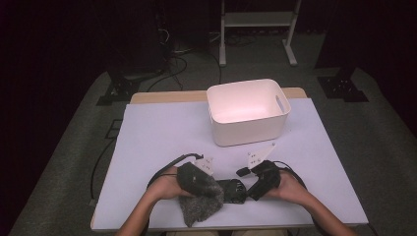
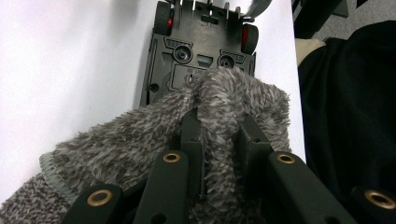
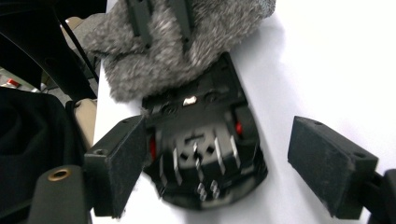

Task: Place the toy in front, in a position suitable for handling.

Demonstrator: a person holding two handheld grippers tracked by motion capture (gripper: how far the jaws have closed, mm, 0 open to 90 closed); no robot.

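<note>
A black toy car (image 1: 233,191) lies upside down on the white table cover, near the front edge. Its underside and red wheel hubs face up (image 2: 201,51). My left gripper (image 2: 219,128) is shut on a fold of fuzzy grey cloth (image 2: 140,135), and the cloth rests on one end of the car. From the high view the cloth (image 1: 199,204) hangs under my left gripper (image 1: 209,188). My right gripper (image 3: 219,154) stands open around the car's other end (image 3: 201,144). Its right pad is clearly off the car and its left pad sits close beside a wheel.
A white plastic tub (image 1: 244,84) with handle slots stands at the back middle of the table. The white cover (image 1: 162,132) stretches bare to the left and right. The table's front edge runs just behind both hands, with the person's dark clothing beyond it.
</note>
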